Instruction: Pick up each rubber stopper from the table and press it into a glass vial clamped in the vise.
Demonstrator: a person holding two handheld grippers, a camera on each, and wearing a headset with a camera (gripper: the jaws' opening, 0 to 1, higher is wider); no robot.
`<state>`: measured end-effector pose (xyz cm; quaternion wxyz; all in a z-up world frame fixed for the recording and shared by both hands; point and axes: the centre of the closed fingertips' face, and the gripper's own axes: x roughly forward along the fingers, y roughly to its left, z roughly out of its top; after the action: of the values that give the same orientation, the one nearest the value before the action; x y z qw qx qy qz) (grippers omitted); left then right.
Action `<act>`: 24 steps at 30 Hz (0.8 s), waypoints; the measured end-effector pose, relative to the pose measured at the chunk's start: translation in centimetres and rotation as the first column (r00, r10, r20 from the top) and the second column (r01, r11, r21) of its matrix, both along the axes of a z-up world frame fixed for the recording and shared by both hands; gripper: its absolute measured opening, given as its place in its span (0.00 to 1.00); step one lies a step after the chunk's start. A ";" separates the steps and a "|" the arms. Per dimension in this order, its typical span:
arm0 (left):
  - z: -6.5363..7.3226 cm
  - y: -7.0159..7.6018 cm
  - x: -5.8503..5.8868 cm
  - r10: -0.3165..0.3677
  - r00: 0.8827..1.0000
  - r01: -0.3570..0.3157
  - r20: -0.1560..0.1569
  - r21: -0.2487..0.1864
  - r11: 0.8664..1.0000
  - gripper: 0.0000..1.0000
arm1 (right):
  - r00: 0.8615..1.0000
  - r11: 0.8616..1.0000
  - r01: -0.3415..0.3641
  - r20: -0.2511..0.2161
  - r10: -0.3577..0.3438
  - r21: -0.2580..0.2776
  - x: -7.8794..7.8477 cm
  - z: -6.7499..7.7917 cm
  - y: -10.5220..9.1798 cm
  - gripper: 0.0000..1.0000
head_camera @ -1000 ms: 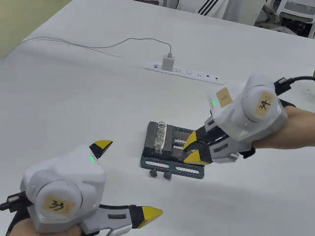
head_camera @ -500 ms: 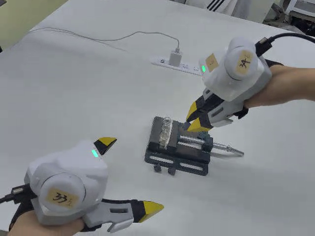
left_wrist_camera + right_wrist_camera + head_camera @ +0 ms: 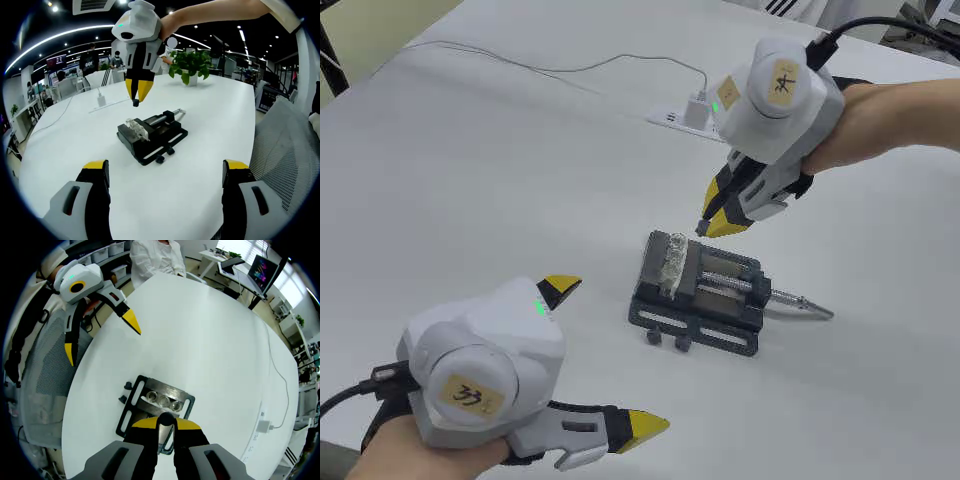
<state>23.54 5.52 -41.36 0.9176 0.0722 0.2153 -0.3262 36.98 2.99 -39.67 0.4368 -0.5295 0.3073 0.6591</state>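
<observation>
A black vise (image 3: 700, 292) stands mid-table with a row of clear glass vials (image 3: 672, 262) clamped at its left end. My right gripper (image 3: 705, 226) hovers just above and behind the vise, shut on a small dark rubber stopper (image 3: 702, 229). In the right gripper view the stopper (image 3: 166, 419) sits between the yellow tips, right over the vials (image 3: 162, 400). My left gripper (image 3: 605, 358) is held low at the near left, open and holding nothing. The left gripper view shows the vise (image 3: 152, 135) ahead and the right gripper (image 3: 138, 92) above it.
Two small dark pieces (image 3: 666, 341) lie at the vise's near edge. The vise's screw handle (image 3: 800, 303) points right. A white power strip with a charger (image 3: 695, 113) and its cable (image 3: 520, 66) lie at the far side. A mesh chair (image 3: 285, 135) stands beside the table.
My right gripper has lifted from low beside the vise's screw to above and behind the vise. The left gripper has stayed open at the near left. The head camera has shifted.
</observation>
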 end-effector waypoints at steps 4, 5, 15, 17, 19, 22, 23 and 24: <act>0.0 0.2 0.1 0.001 1.000 -0.001 0.000 0.001 1.000 0.92 | 1.000 0.999 -0.018 0.000 0.018 -0.028 0.7 -0.6 0.4 0.07; 0.0 0.3 0.2 0.001 1.000 -0.001 0.000 0.002 1.000 0.92 | 1.000 0.999 -0.019 -0.002 0.019 -0.031 0.8 -0.6 0.5 0.06; -0.2 0.8 0.2 0.019 1.000 -0.019 -0.008 -0.002 1.000 0.91 | 0.999 0.997 -0.027 -0.022 0.025 -0.075 1.0 -2.4 1.3 0.06; -0.2 0.8 0.2 0.022 1.000 -0.022 -0.010 -0.005 1.000 0.91 | 0.999 0.996 -0.032 -0.023 0.031 -0.081 0.9 -2.7 1.3 0.06; -0.4 0.9 0.1 0.024 1.000 -0.024 -0.014 -0.006 1.000 0.91 | 0.999 0.995 -0.036 -0.021 0.034 -0.088 0.9 -2.9 1.3 0.06; -0.6 0.9 0.1 0.027 0.999 -0.027 -0.020 -0.009 1.000 0.90 | 0.999 0.995 -0.031 -0.022 0.029 -0.091 1.0 -3.1 1.2 0.06; -0.7 0.9 0.1 0.028 0.999 -0.028 -0.023 -0.010 1.000 0.90 | 0.999 0.995 -0.026 -0.021 0.025 -0.093 1.1 -3.2 1.2 0.06; -0.8 0.9 0.0 0.028 0.999 -0.028 -0.025 -0.009 1.000 0.90 | 1.000 0.995 -0.024 -0.021 0.022 -0.095 1.1 -3.2 1.2 0.06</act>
<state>23.58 6.46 -42.13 0.9196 0.0609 0.2262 -0.3154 38.05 4.19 -42.91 0.4002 -0.5466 0.3368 0.6540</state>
